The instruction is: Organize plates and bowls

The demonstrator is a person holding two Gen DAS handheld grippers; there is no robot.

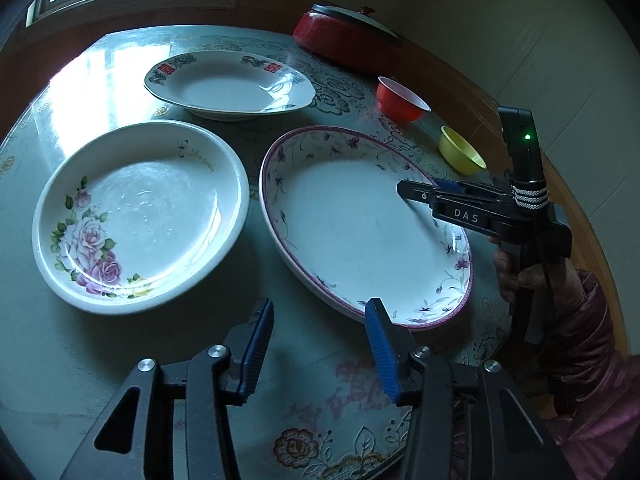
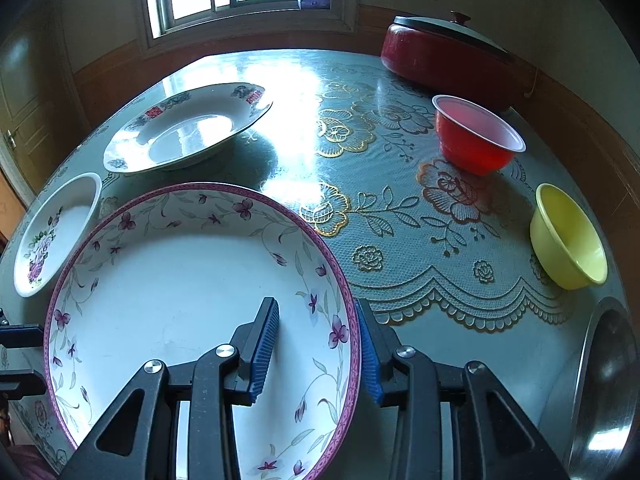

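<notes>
A purple-rimmed floral plate (image 1: 352,224) (image 2: 172,280) lies on the table. My right gripper (image 2: 318,350) is open, its jaws either side of this plate's right rim, one pad inside and one outside. It shows from the side in the left wrist view (image 1: 412,192). My left gripper (image 1: 320,344) is open and empty, above the table just in front of the plates. A white rose plate (image 1: 140,212) (image 2: 56,232) lies at the left. A plate with red characters (image 1: 228,84) (image 2: 184,128) lies further back. A red bowl (image 1: 400,98) (image 2: 476,136) and a yellow bowl (image 1: 460,154) (image 2: 568,236) stand at the right.
A red lidded pot (image 1: 344,36) (image 2: 448,56) stands at the table's back right. A steel bowl rim (image 2: 600,392) shows at the near right. The round table (image 1: 320,400) has a lace floral cloth (image 2: 400,216). A window and wall lie behind.
</notes>
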